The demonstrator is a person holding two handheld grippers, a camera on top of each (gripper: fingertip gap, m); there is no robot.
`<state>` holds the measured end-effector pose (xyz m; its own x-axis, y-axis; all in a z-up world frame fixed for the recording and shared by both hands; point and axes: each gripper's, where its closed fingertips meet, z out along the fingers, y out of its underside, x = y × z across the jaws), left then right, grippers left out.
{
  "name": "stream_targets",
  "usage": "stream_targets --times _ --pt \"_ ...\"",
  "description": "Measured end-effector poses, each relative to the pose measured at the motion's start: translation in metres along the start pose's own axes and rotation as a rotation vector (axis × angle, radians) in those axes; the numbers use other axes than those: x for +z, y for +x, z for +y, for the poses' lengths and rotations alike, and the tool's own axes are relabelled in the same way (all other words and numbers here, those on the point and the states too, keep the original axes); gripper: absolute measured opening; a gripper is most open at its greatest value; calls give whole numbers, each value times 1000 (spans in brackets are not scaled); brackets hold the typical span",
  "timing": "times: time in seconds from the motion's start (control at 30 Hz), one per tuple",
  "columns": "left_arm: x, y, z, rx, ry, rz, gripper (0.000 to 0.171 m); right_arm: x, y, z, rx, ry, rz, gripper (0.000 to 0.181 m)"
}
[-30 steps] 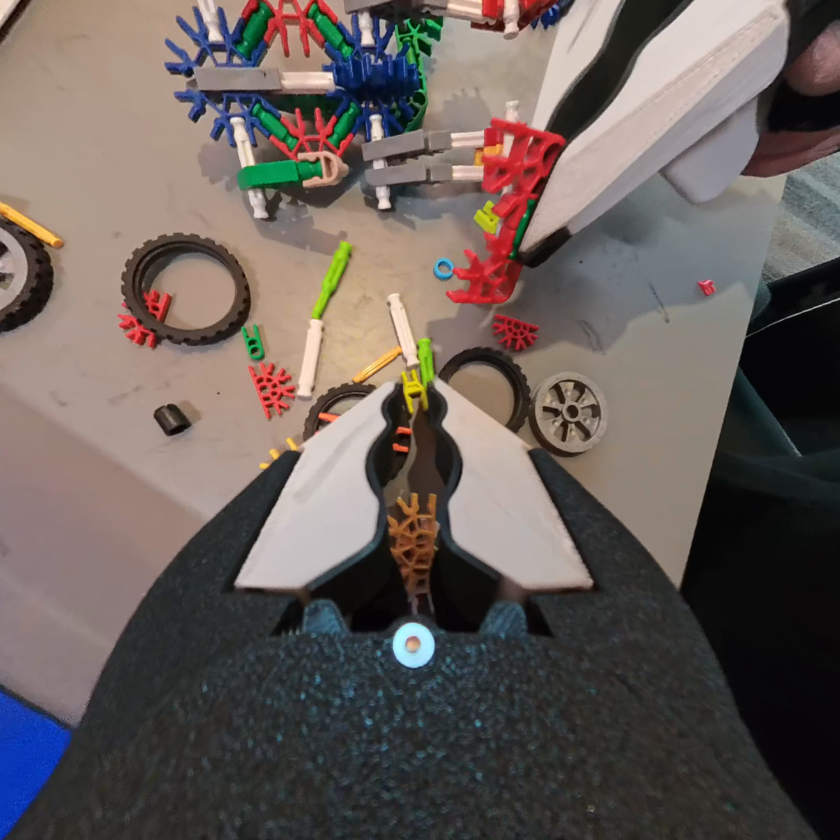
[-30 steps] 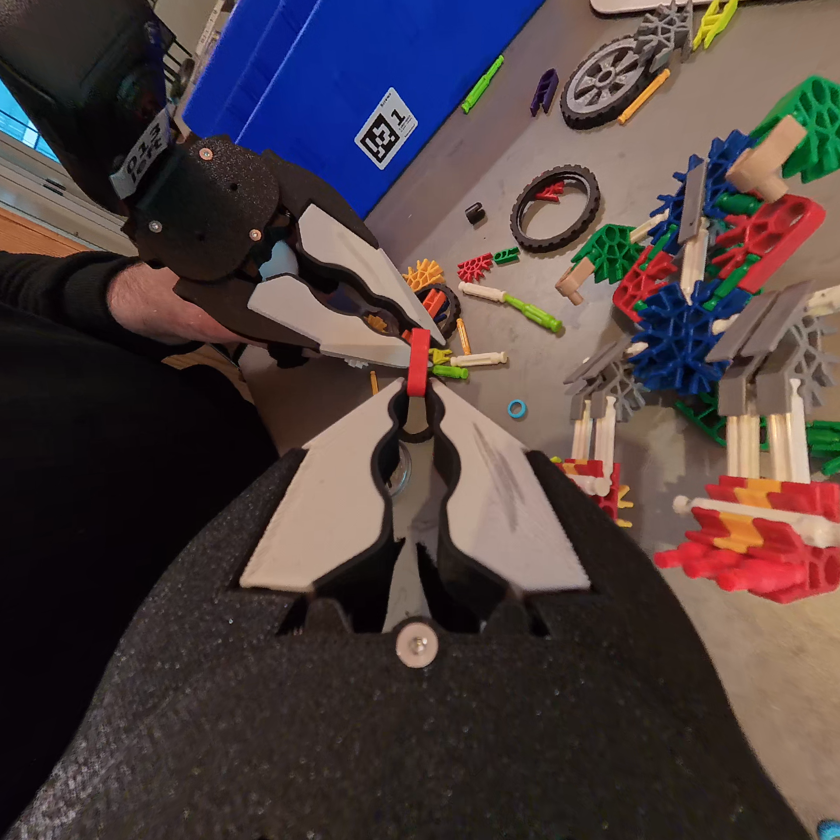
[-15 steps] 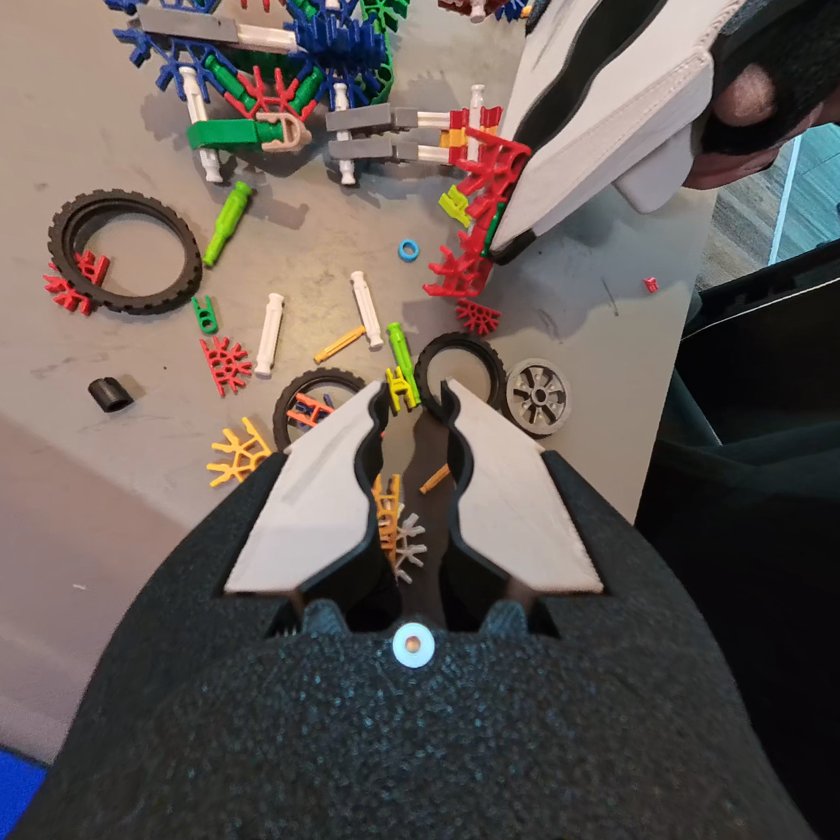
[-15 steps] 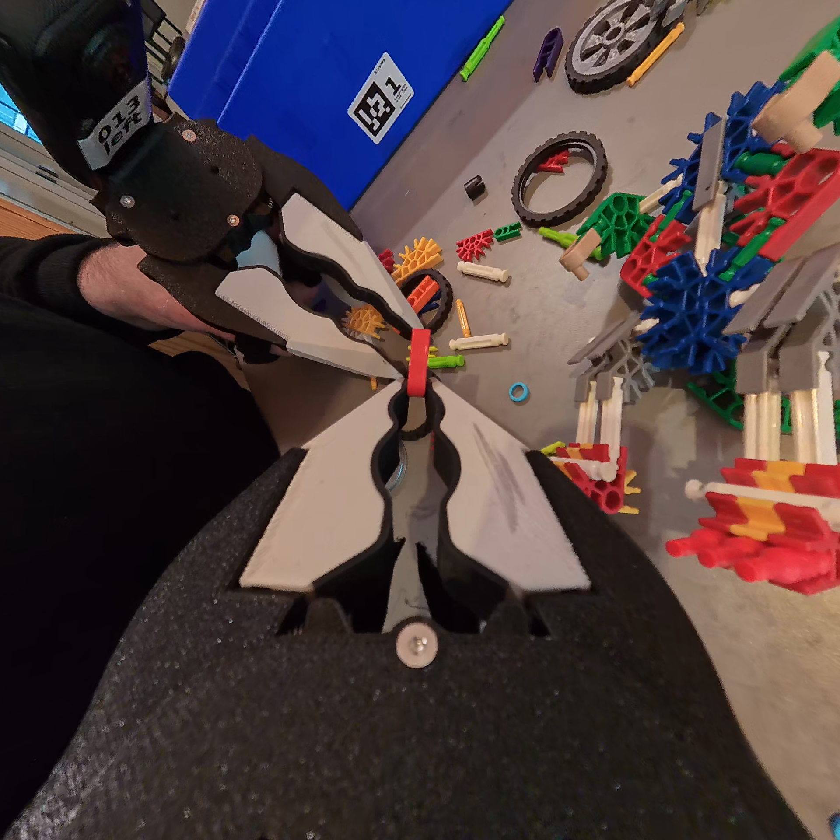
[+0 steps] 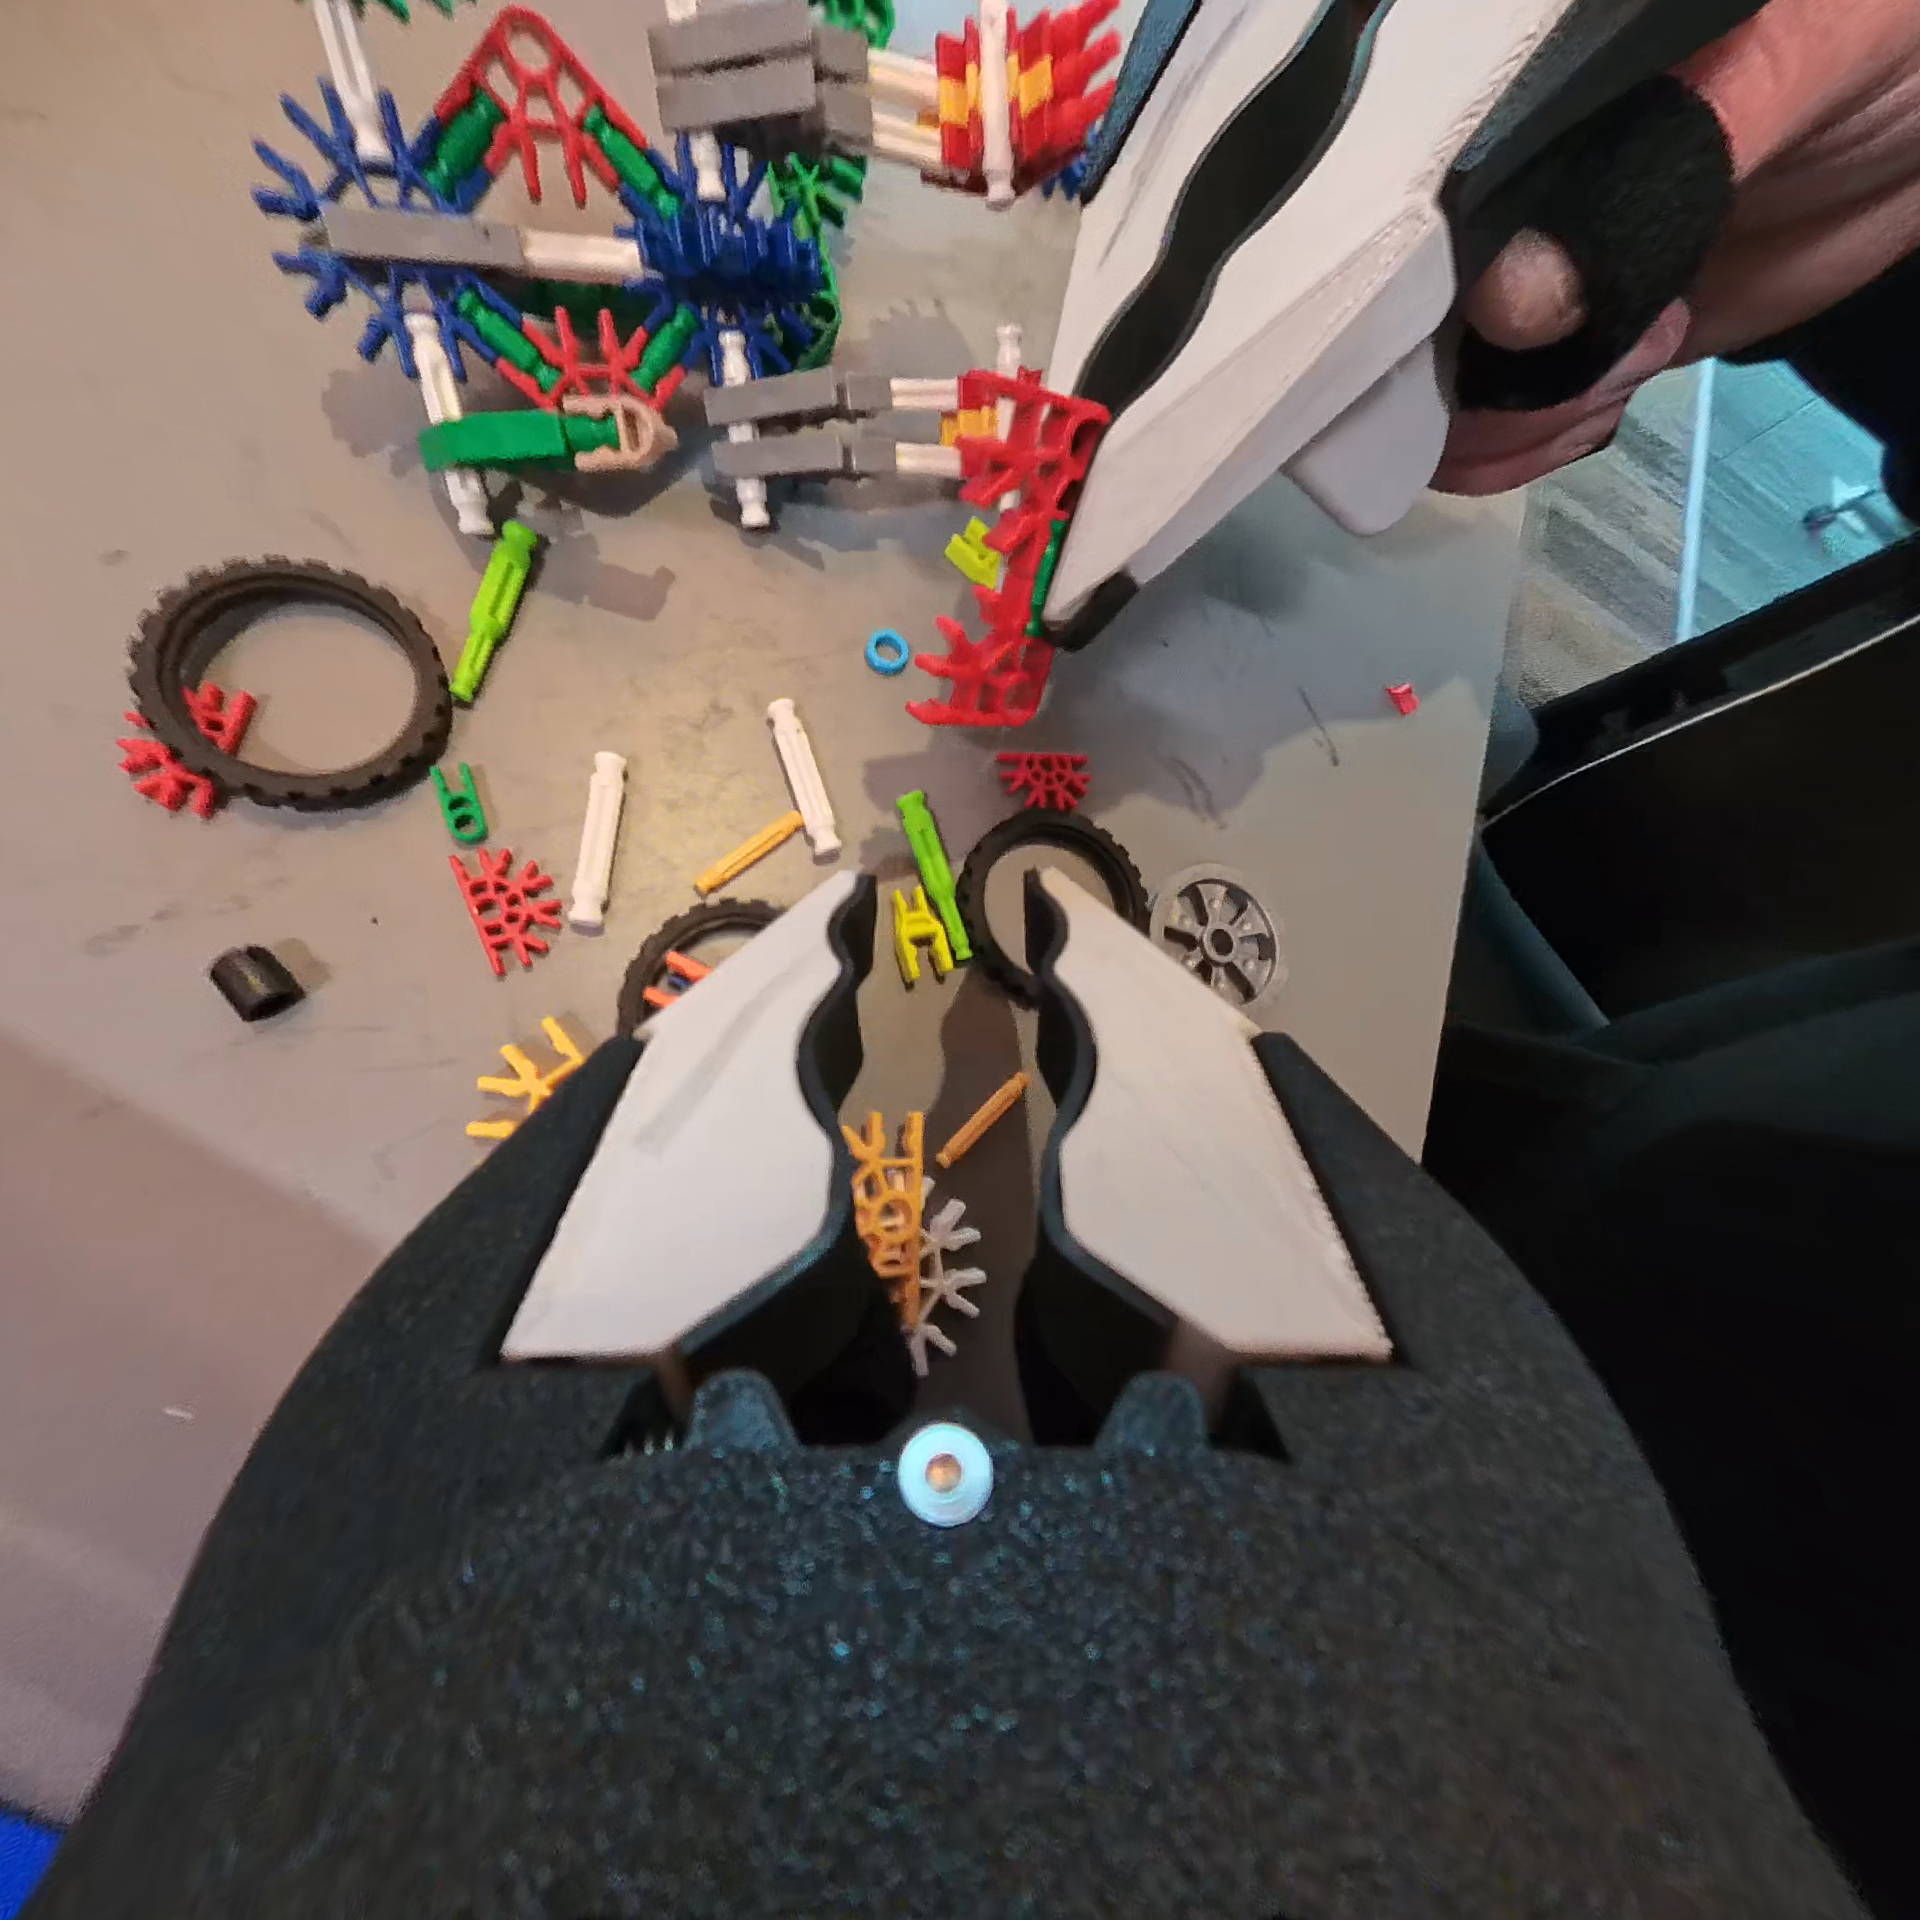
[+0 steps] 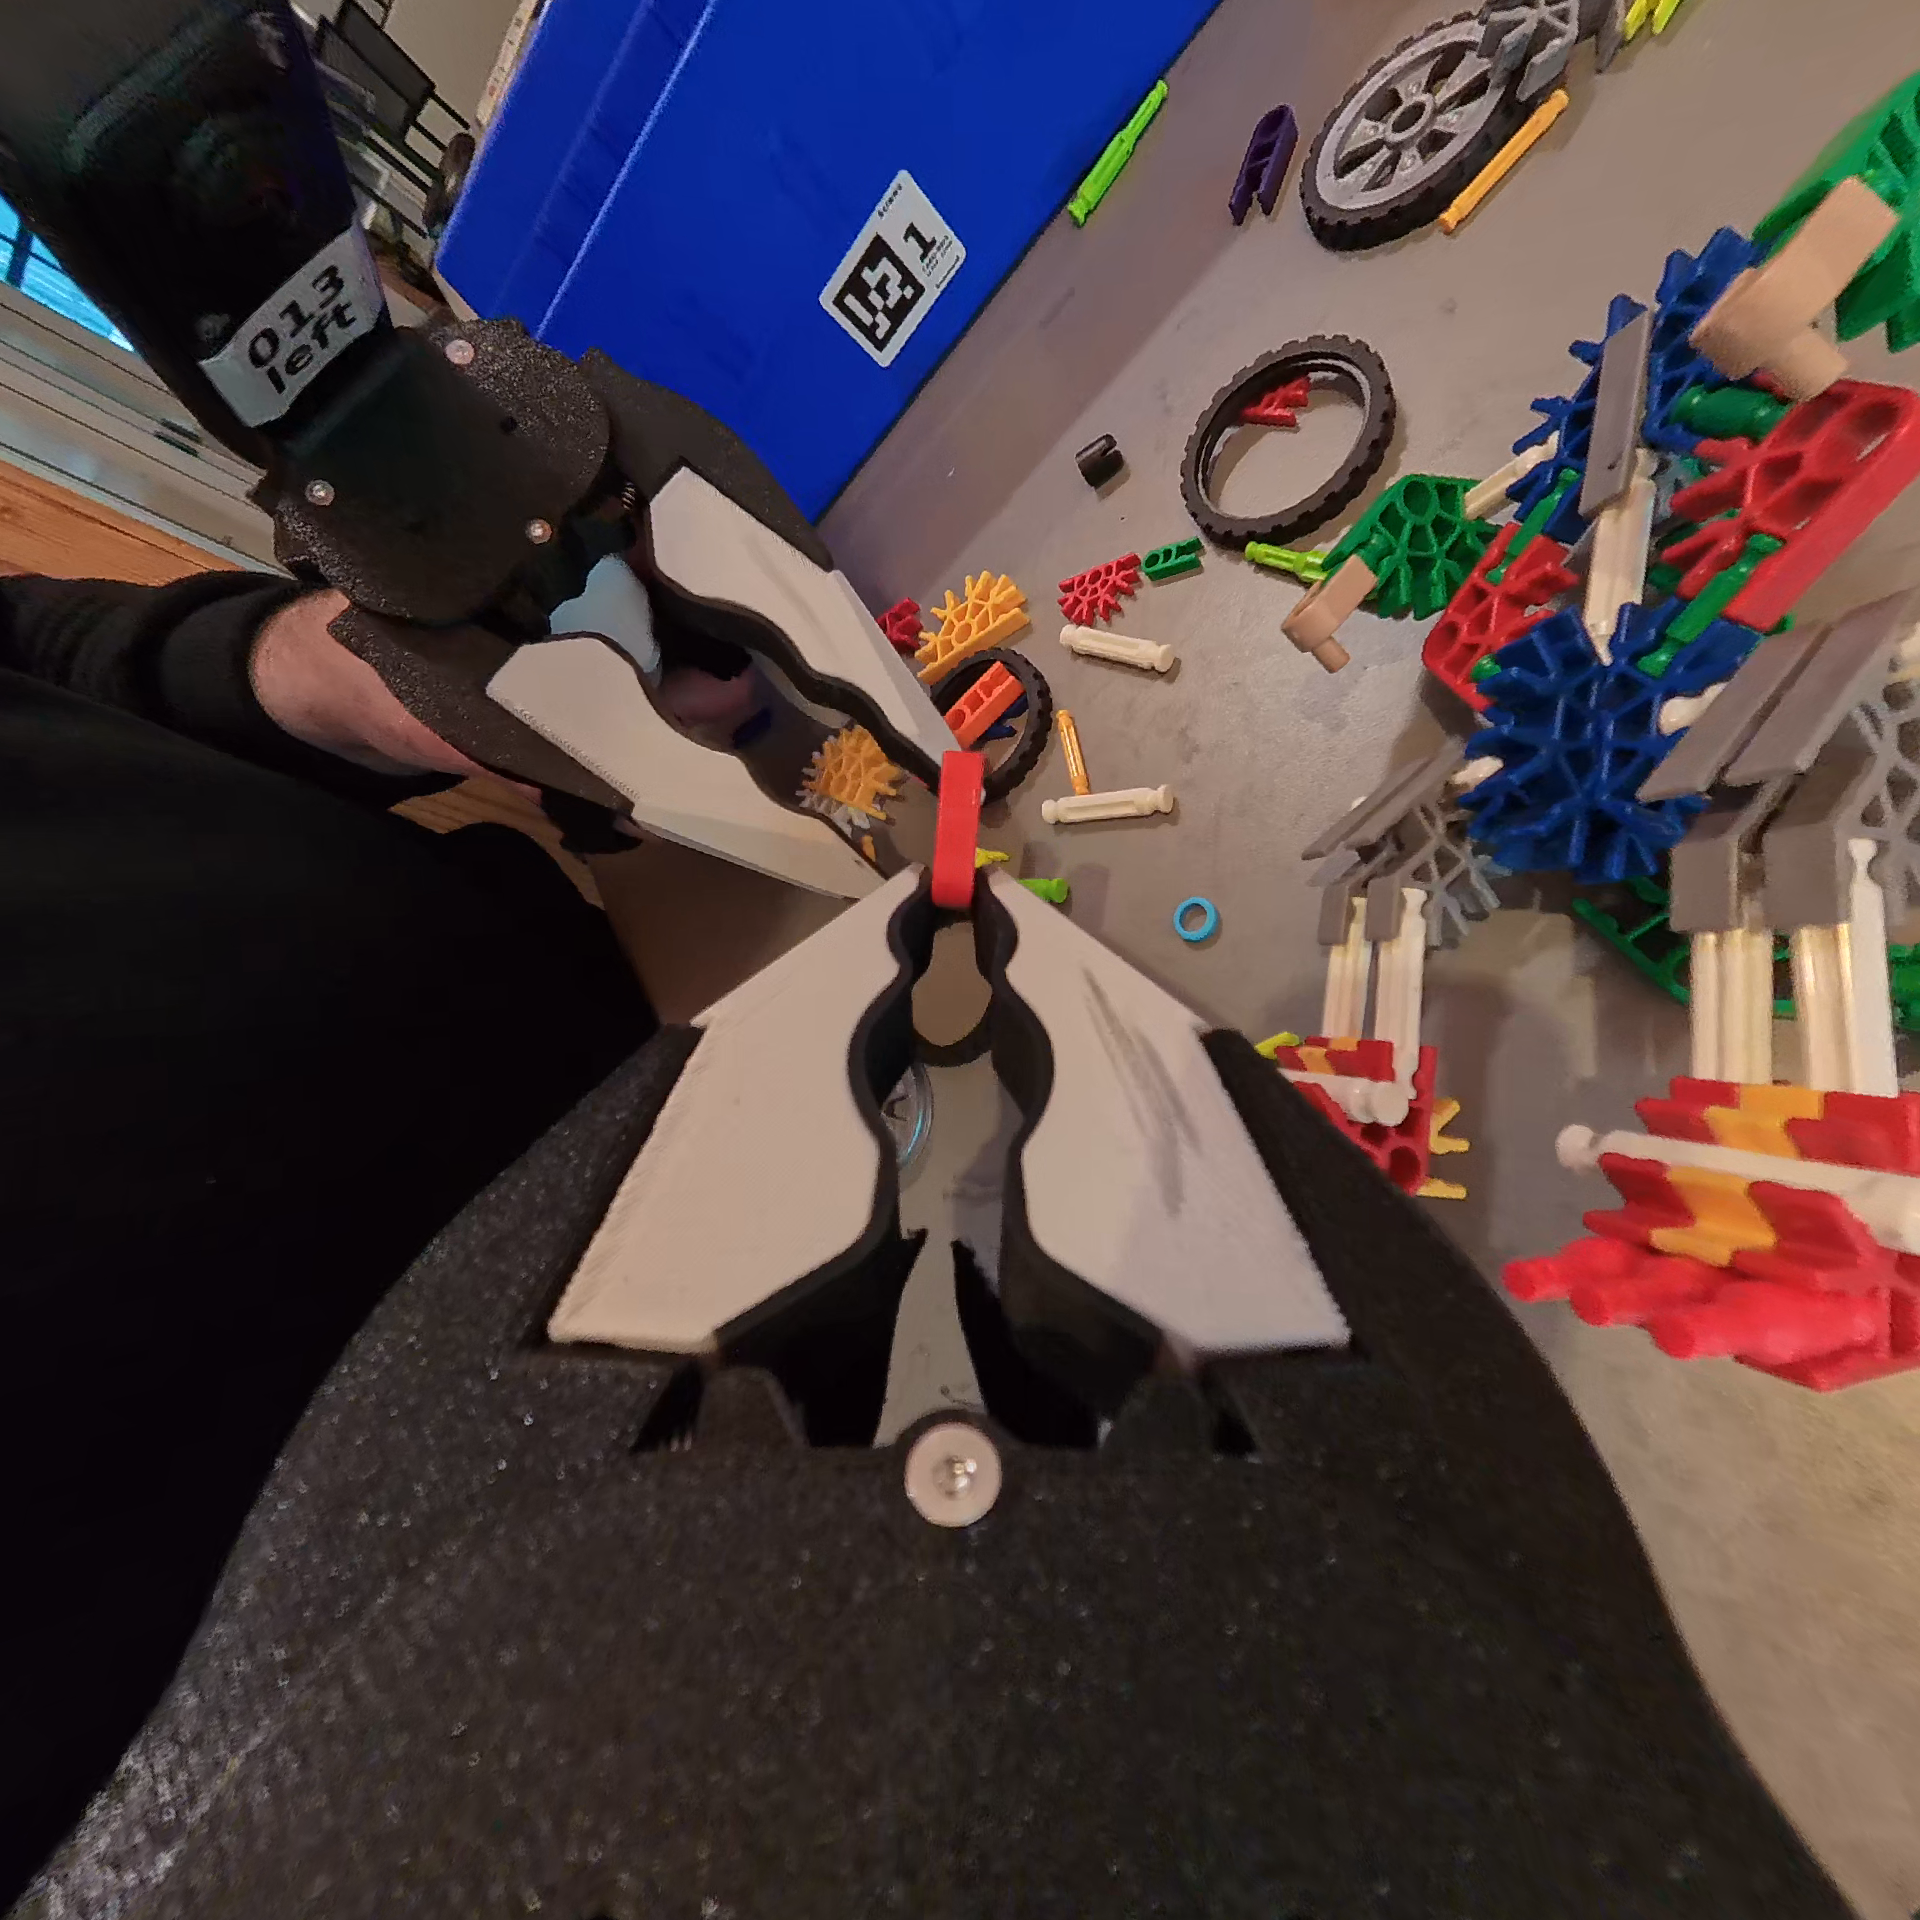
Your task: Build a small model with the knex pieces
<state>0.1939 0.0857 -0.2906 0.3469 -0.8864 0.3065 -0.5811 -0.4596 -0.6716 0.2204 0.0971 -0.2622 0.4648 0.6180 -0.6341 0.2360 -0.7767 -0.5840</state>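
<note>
My right gripper (image 6: 951,878) pinches a red connector (image 6: 956,826) that hides pieces behind it, while my left gripper (image 5: 940,894), jaws apart and empty, hovers over a yellow clip (image 5: 920,935) among scattered rods on the grey table (image 5: 156,416).

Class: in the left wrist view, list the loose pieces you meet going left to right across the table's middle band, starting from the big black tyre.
Big black tyre → dark green clip → red snowflake connector → white rod → orange rod → grey spoked wheel.
</note>
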Motion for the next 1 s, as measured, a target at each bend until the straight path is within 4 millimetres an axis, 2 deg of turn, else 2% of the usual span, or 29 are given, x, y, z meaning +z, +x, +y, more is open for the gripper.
stream_targets --times 0.2,0.4,0.6,1.0 --pt "-4 3 -19 167 68 -62 37 -1 -6 -8 26 29 -45 6" --pt "-3 8 -25 277 83 -88 34 2 -15 -9 47 29 -104 6" --pt "-7 6 -26 282 103 -97 18 3 -20 -11 64 35 -134 6" --pt "-12 12 -31 326 133 -86 25 -4 -22 -10 45 5 -151 6"
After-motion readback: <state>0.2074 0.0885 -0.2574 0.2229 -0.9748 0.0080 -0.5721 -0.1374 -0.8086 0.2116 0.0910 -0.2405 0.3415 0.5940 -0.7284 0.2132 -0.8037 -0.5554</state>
